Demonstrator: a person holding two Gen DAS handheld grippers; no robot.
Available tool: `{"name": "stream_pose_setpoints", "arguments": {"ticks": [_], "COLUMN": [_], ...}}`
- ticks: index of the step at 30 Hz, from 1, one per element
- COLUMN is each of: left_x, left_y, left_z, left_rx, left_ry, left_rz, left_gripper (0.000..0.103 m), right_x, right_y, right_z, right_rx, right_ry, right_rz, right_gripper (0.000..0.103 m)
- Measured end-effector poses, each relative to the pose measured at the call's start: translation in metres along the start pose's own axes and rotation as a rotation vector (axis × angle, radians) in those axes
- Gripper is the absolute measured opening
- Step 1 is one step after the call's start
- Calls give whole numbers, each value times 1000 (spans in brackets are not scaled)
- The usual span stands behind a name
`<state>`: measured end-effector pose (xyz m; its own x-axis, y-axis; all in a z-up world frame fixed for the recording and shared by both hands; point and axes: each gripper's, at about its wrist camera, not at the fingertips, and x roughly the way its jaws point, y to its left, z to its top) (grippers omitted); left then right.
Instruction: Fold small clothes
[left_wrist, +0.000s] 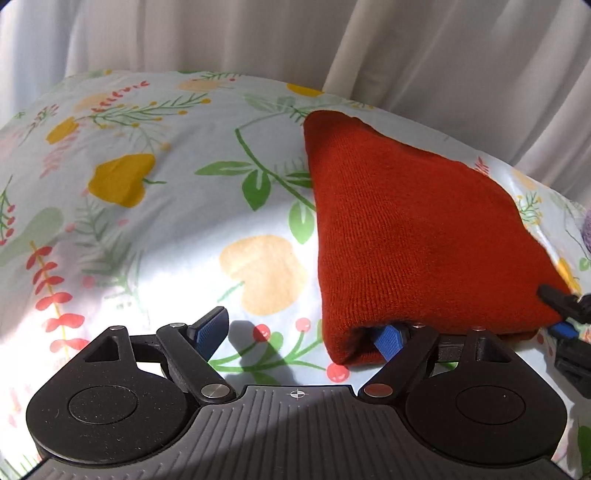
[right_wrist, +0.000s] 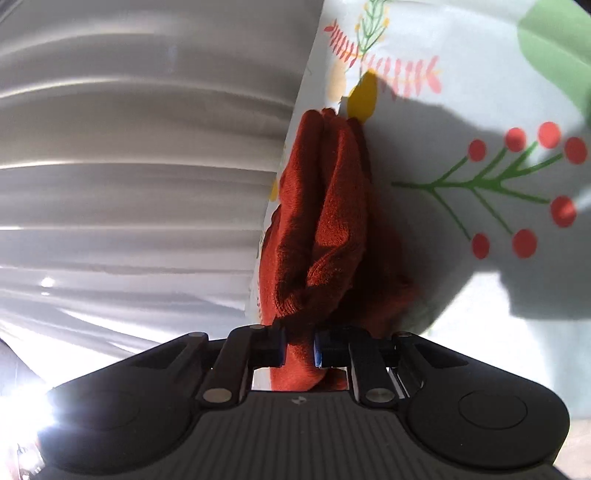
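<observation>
A rust-red knitted garment (left_wrist: 410, 236) lies folded on the floral sheet (left_wrist: 155, 229), right of centre in the left wrist view. My left gripper (left_wrist: 299, 332) is open; its left finger (left_wrist: 210, 326) rests on bare sheet and its right finger (left_wrist: 388, 338) is tucked inside the garment's near fold. My right gripper (right_wrist: 299, 349) is shut on the garment's edge (right_wrist: 321, 221), which bunches up between the blue pads. The right gripper also shows at the garment's right corner in the left wrist view (left_wrist: 561, 310).
White pleated curtains (left_wrist: 295, 37) hang behind the bed. A purple object (left_wrist: 586, 236) shows at the far right edge. The sheet spreads out to the left of the garment.
</observation>
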<state>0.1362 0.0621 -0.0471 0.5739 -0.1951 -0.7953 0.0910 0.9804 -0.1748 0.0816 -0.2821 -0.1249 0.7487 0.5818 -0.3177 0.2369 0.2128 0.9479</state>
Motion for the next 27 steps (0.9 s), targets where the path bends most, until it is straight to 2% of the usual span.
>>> {"name": "stream_pose_setpoints", "arguments": {"ticks": [2, 4, 6, 11, 12, 14, 16, 18, 21, 23, 24, 27], "left_x": [-3, -6, -6, -14, -16, -19, -26, -29, -20, -2, 10, 50], "left_y": [2, 9, 17, 32, 35, 39, 44, 47, 33, 16, 5, -20], "left_z": [-2, -3, -2, 7, 10, 20, 34, 53, 87, 105, 113, 126], "left_rx": [2, -18, -51, -71, -77, -75, -83, -103, -102, -115, -122, -138], "left_ry": [10, 18, 39, 72, 72, 76, 22, -34, -119, -164, -170, -181], "left_rz": [-4, -9, -18, -34, -27, 1, 76, 111, 36, -20, -33, -63], "left_gripper": [87, 89, 93, 94, 96, 96, 96, 96, 97, 98, 99, 99], "right_x": [-3, -9, -18, -29, -26, -9, 16, 47, 98, 135, 151, 175], "right_y": [5, 14, 31, 77, 87, 105, 121, 136, 152, 152, 149, 144], "right_z": [2, 1, 2, 11, 13, 18, 20, 20, 22, 30, 36, 40], "right_rx": [-122, -178, -247, -436, -468, -530, -578, -644, -746, -757, -754, -805], "right_ry": [-12, -25, -48, -213, -238, -207, -158, -104, -67, -38, -21, -57], "right_rz": [-207, -233, -290, -461, -461, -427, -418, -412, -441, -497, -526, -589], "right_gripper": [14, 17, 31, 35, 37, 37, 37, 37, 37, 37, 33, 30]}}
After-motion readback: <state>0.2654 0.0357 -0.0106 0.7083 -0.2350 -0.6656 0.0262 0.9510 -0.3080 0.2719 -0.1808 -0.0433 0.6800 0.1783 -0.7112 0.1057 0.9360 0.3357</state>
